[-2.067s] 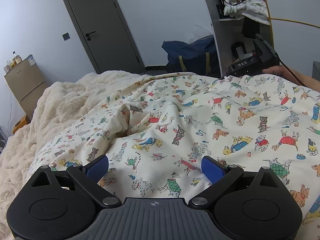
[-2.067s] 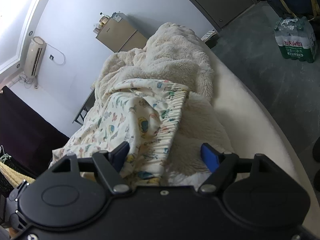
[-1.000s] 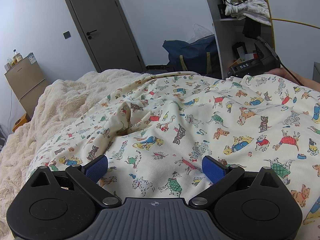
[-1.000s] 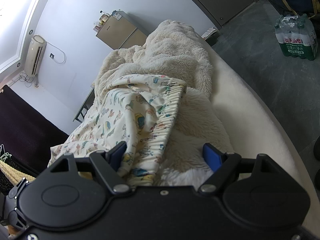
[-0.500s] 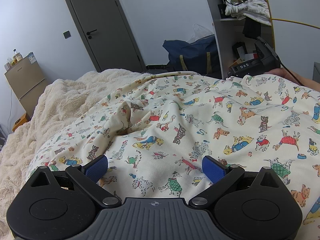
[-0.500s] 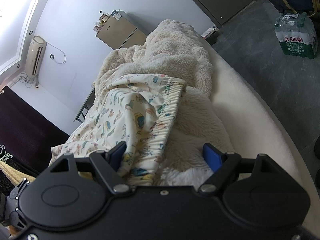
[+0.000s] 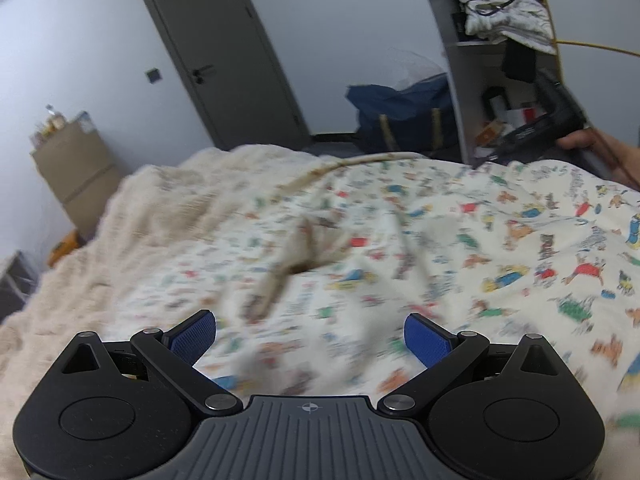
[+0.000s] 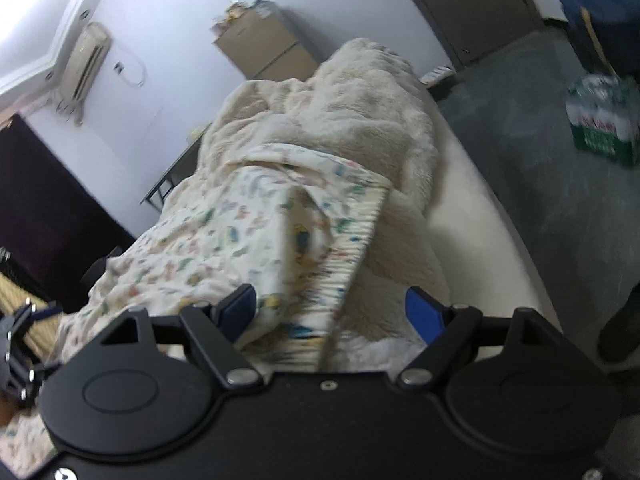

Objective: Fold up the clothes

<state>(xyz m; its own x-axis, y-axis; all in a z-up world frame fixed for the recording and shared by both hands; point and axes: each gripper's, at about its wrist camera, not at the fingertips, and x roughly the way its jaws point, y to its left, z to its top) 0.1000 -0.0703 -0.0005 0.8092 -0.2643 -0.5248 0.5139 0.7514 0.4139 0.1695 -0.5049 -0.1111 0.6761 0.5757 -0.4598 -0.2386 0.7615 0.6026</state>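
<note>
A cream garment printed with small coloured animals (image 7: 460,248) lies spread and wrinkled on a fluffy cream blanket (image 7: 168,216). My left gripper (image 7: 310,338) is open just above the cloth, holding nothing. In the right wrist view the garment (image 8: 224,248) ends in a ribbed elastic waistband (image 8: 352,240) on the blanket (image 8: 360,112). My right gripper (image 8: 332,310) is open, with the waistband edge between its spread fingers. The right gripper body and a hand show at the far right of the left wrist view (image 7: 560,124).
A grey door (image 7: 224,60), a dark blue bag (image 7: 404,112) and shelves with clothes (image 7: 504,20) stand beyond the bed. A small cabinet (image 7: 72,176) is at the left. A pack of water bottles (image 8: 604,120) sits on the grey floor to the right of the bed.
Both views are now blurred by motion. The left gripper has lifted and tilted over the cloth. The right gripper has shifted, so the waistband sits nearer the middle between its fingers.
</note>
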